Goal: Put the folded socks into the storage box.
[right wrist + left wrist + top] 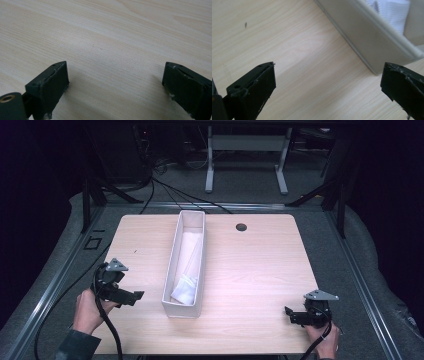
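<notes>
from above, the long grey bin (186, 265) lies mid-counter (255, 270) with white cloth (186, 287) inside. the left gripper (328, 82), fingers spread and empty, faces the bin's near corner. the right gripper (115, 85), also spread, sees bare wood.

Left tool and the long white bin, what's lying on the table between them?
Nothing: bare wood separates the left tool from the bin holding the white cloth, as the high view and the left gripper view show.
</notes>
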`<state>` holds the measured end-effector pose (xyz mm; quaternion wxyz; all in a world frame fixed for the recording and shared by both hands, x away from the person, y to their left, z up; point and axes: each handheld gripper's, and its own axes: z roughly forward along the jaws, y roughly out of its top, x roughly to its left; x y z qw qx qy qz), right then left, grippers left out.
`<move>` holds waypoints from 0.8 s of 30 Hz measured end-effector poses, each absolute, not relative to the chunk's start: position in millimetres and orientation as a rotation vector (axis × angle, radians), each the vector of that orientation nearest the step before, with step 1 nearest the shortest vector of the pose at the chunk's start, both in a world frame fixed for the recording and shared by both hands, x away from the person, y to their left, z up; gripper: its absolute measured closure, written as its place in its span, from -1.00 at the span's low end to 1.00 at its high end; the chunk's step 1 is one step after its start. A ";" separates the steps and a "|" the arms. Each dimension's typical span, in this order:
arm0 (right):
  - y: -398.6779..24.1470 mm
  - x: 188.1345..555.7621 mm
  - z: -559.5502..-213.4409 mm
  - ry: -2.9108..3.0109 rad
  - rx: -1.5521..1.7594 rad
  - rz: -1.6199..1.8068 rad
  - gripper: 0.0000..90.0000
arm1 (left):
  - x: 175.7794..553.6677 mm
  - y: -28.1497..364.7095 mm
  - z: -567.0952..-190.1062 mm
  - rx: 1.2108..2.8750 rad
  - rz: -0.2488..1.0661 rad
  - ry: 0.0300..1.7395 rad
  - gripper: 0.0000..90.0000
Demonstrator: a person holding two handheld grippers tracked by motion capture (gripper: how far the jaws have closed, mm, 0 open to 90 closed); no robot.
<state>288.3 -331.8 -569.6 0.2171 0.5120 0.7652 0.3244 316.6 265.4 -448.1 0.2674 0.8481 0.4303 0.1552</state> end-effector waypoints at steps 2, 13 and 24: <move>-331.9 288.4 -569.6 2.120 1.418 0.898 -0.86 | 315.2 271.6 -457.4 2.285 0.415 1.194 -1.00; -331.9 288.2 -569.6 2.120 1.417 0.900 -0.86 | 314.1 301.4 -514.2 2.219 0.381 1.331 -1.00; -331.9 288.3 -569.6 2.120 1.417 0.900 -0.86 | 312.3 315.0 -552.1 2.104 0.447 1.391 -1.00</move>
